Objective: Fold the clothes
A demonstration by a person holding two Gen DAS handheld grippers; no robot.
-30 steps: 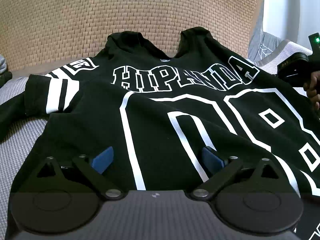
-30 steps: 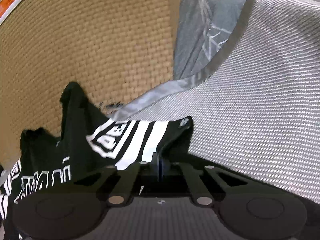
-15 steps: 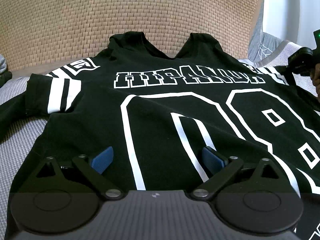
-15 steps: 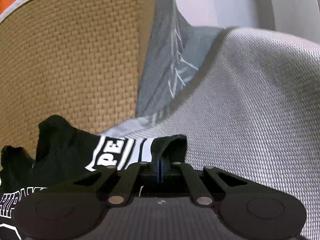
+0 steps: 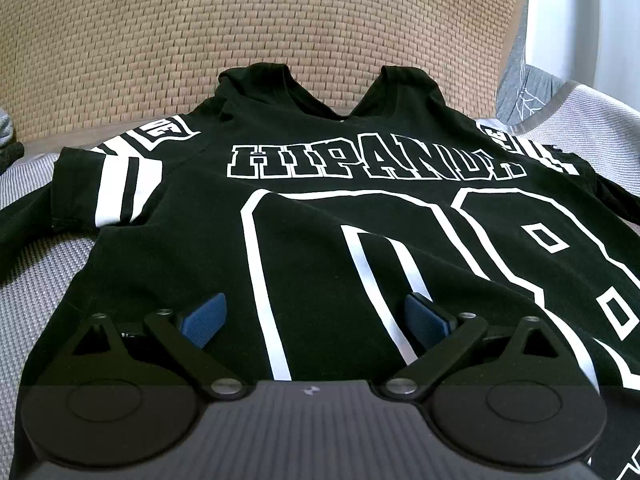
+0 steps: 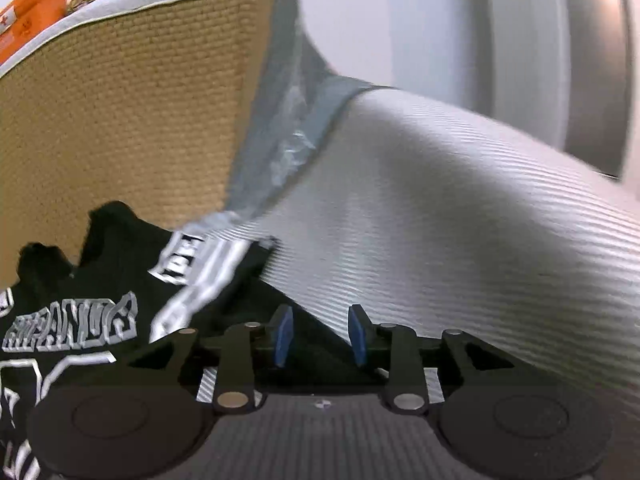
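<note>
On the grey ribbed bed cover [image 5: 36, 264] lies our black T-shirt [image 5: 320, 248], spread flat with its back side up. The cloth looks soft and smooth. It has thick white letters across the top and big blocky white numbers under them. Each short sleeve has white stripes, and the left sleeve [image 5: 120, 188] lies flat out to the side. Behind the shirt stands a tan woven headboard [image 5: 280, 20] with a bumpy pattern like little bricks. A grey pillow [image 5: 520, 96] with thin white lines is squeezed in beside it. Our left gripper [image 5: 314, 316] sits low over the bottom part of the shirt. Its jaws are spread wide, and the two blue pads [image 5: 204, 316] have a fine rough look. Nothing is held between them. Our right gripper [image 6: 320, 334] is over by the right sleeve [image 6: 208, 276], and that view is blurry. Its jaws have just been opening. The flat blue pads now stand apart, with only a bit of black cloth and grey cover showing below the gap, and they pinch nothing. A moment ago the pads were pressed together on the edge of that sleeve. Now the sleeve lies loose on the bed cover, up and to the left of the gripper. The shirt looks flatter than it did a second ago, when its right shoulder was lifted and the letters looked bent. In the left view, the other gripper and hand we saw at the right edge before are gone. On top of the headboard we see an orange box [image 6: 32, 12].
</note>
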